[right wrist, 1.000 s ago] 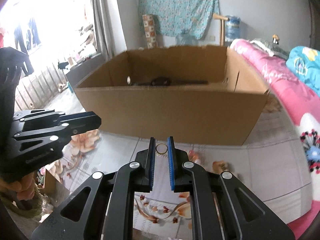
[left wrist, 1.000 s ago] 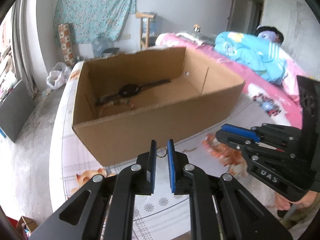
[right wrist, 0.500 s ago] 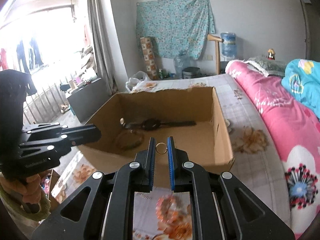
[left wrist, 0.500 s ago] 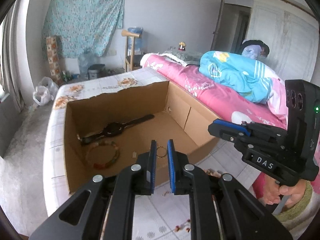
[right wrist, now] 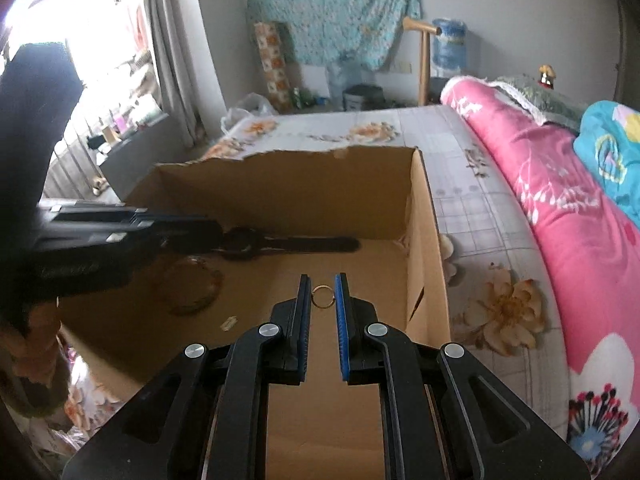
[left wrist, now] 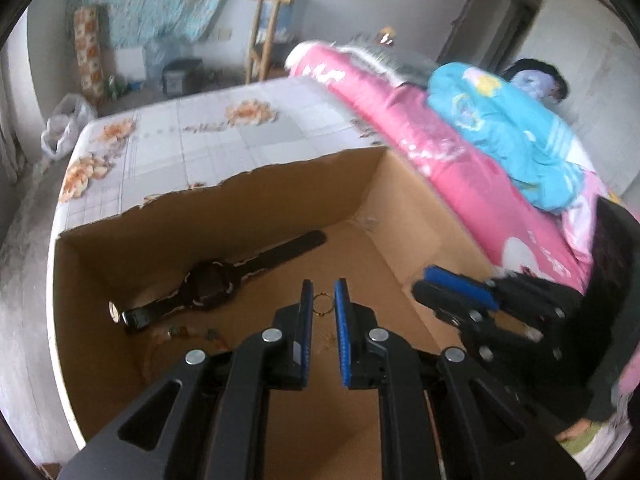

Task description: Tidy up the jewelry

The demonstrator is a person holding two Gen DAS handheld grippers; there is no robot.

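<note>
Holding a small gold ring [left wrist: 322, 304] pinched in my left gripper [left wrist: 322, 306] and another ring [right wrist: 322, 297] in my right gripper [right wrist: 322, 298]; both over the open cardboard box [right wrist: 424, 240], floor straight below; watch [left wrist: 212, 284] lies far-left.

Left gripper [left wrist: 323, 304], right gripper [right wrist: 323, 298]: matte black linkage arms, silver round screws, blue ribbed finger pads [right wrist: 341, 308].

Floral bed [right wrist: 460, 184], pink quilt [right wrist: 560, 208], bright window [right wrist: 100, 80]
</note>
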